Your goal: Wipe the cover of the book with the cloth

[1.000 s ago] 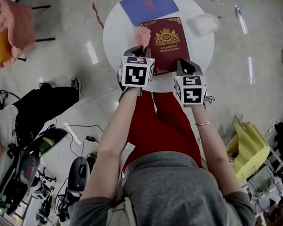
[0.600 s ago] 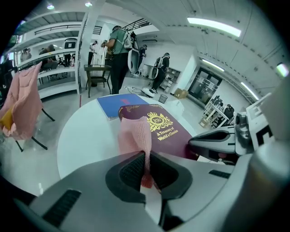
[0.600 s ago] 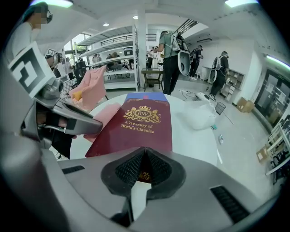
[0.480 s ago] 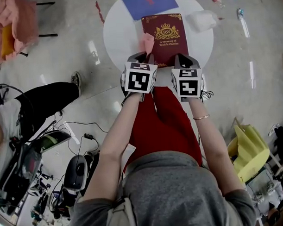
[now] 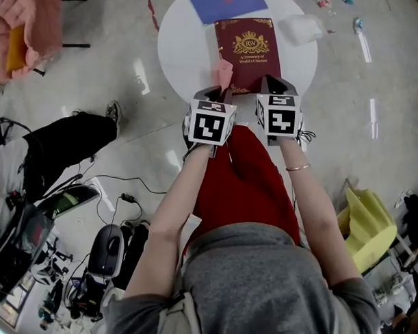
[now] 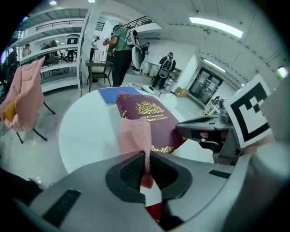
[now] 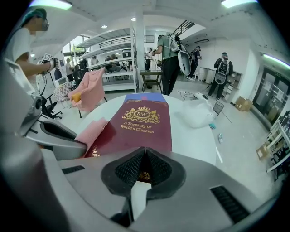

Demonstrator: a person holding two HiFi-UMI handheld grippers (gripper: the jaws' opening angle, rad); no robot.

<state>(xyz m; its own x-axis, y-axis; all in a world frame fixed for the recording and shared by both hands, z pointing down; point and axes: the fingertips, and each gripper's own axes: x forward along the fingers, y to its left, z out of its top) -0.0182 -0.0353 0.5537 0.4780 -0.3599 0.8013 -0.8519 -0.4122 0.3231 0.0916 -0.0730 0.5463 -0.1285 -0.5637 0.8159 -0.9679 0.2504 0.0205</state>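
A maroon book (image 5: 249, 48) with a gold crest lies closed on the round white table (image 5: 184, 51). My left gripper (image 5: 222, 92) is shut on a pink cloth (image 5: 224, 72). The cloth stands up from the jaws over the book's near left part (image 6: 134, 135). In the left gripper view the pads (image 6: 136, 170) pinch its lower edge. My right gripper (image 5: 270, 83) is at the book's near right corner. Its jaws (image 7: 144, 152) are shut with nothing between them, just above the book's (image 7: 136, 122) near edge. I cannot tell whether they touch the cover.
A blue booklet (image 5: 225, 3) lies beyond the book, and a crumpled white bag (image 5: 301, 29) sits at the table's right. Left of the table, a pink garment (image 5: 26, 25) hangs on a chair and a seated person's dark legs (image 5: 65, 151) stretch out. Cables and gear (image 5: 102, 255) cover the floor.
The left gripper has drawn the pink cloth from the book's far left part down toward its near edge. The right gripper has stayed at the near right corner.
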